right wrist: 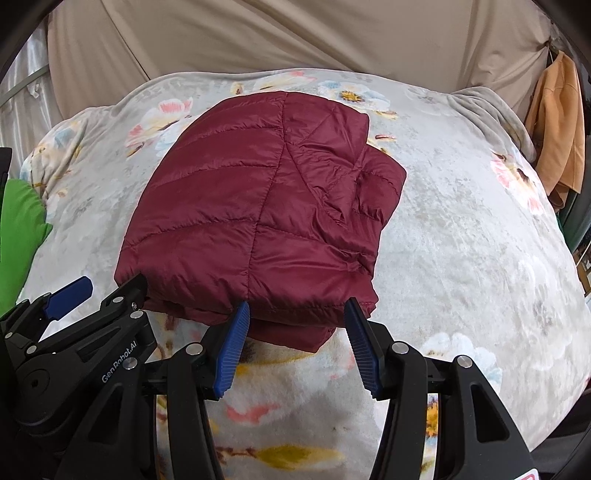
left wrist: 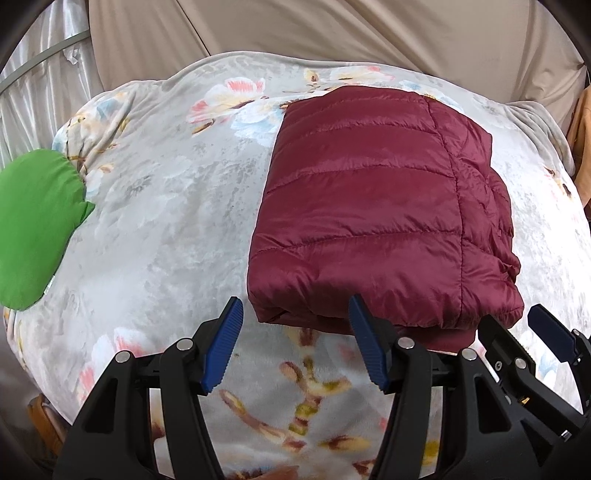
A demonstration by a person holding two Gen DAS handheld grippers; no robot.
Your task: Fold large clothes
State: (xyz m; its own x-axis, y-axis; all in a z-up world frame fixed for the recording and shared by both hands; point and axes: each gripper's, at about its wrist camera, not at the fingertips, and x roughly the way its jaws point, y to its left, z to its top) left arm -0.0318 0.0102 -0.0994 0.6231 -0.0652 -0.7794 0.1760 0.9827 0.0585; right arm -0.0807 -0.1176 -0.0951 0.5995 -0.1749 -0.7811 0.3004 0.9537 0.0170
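A maroon quilted puffer jacket (left wrist: 369,203) (right wrist: 258,192) lies folded into a thick rectangle on a bed with a grey floral blanket (left wrist: 166,203) (right wrist: 461,240). My left gripper (left wrist: 295,301) stands open at the jacket's near left corner, its blue pads apart with nothing pressed between them. My right gripper (right wrist: 297,306) is open too, at the near edge further right, and the jacket's lower hem shows between its fingertips. Each gripper shows in the other's view: the right gripper (left wrist: 524,325) at the jacket's near right corner, the left gripper (right wrist: 103,291) at its near left corner.
A green fabric item (left wrist: 33,229) (right wrist: 18,229) lies at the bed's left edge. An orange garment (right wrist: 557,129) hangs beyond the bed on the right. A beige cloth backdrop (left wrist: 295,29) rises behind the bed, with pale curtains at the far left.
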